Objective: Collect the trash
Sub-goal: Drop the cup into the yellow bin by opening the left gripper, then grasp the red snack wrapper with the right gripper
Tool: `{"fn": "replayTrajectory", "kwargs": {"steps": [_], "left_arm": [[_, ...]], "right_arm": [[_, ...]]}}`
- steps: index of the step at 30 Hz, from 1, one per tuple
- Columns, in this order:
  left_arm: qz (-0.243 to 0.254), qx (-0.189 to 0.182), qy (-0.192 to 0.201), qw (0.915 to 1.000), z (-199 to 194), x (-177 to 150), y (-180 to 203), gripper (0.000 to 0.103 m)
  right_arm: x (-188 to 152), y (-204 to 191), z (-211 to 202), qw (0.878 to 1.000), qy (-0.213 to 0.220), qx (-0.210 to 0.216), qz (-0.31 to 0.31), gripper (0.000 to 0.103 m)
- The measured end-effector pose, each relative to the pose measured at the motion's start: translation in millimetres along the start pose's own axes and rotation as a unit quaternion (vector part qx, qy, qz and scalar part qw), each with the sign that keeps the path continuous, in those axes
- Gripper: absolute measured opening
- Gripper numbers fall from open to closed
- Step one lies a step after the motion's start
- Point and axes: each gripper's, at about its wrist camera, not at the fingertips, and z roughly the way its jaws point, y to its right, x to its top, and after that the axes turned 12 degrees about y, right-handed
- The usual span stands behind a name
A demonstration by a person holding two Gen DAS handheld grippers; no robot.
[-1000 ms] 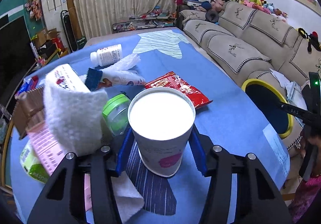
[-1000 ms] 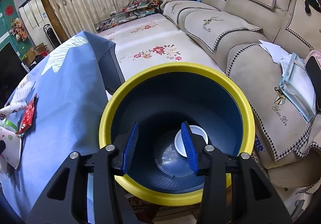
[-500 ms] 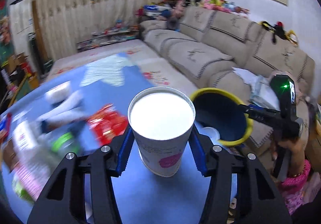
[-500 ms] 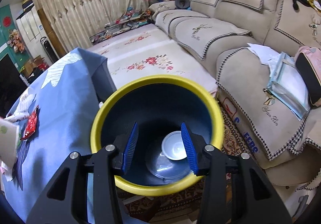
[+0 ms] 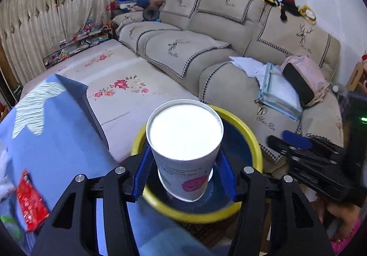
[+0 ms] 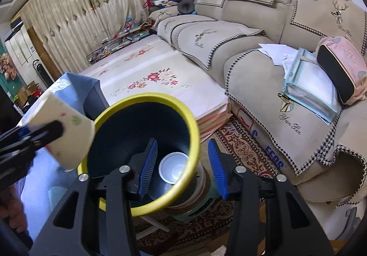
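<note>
Blue-padded, the left gripper (image 5: 184,176) tilts downward, clamping the paper cup (image 5: 184,150) above the yellow-rimmed bin (image 5: 250,141); a second ago the cup stood on the blue tabletop (image 5: 57,136). The right gripper (image 6: 182,167), empty, straddles the bin's rim, its jaws having just widened.

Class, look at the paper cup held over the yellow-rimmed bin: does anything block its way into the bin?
Nothing visible does. The paper cup in the left gripper sits above the bin, whose mouth is open; only a small white lid lies at its bottom.
</note>
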Motion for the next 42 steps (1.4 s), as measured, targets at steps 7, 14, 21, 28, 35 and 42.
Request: {"fn": "replayTrajectory", "kwargs": {"steps": [7,14,21,28,35,42], "left_arm": [[-0.01,0.012,-0.027,0.9995,37.1,0.0,1.2,0.069],[-0.014,0.035,0.048,0.9982,-40.6,6.7,-20.1,0.08],[-0.047,0.13,0.123,0.9828,-161.1,-12.1,-88.7,0.088],[-0.113,0.261,0.149,0.947,-264.8,-62.8,-179.4,0.091],[-0.164,0.332,0.151,0.9167,-331.1,-123.8,-240.3,0.091],[-0.186,0.338,0.153,0.9098,-354.9,-158.3,-268.8,0.091]], "right_arm": [[-1.1,11.0,0.1,1.0,0.0,-0.01,0.007,0.05],[-3.5,-6.4,-1.8,1.0,-0.002,0.007,-0.005,0.052],[-7.4,-52.6,0.4,0.998,-0.012,0.041,-0.045,0.054],[-13.1,-132.4,2.3,0.988,-0.03,0.105,-0.108,0.056],[-23.9,-235.9,3.7,0.964,-0.057,0.193,-0.176,0.06],[-32.3,-329.1,15.9,0.935,-0.091,0.261,-0.223,0.074]]}}
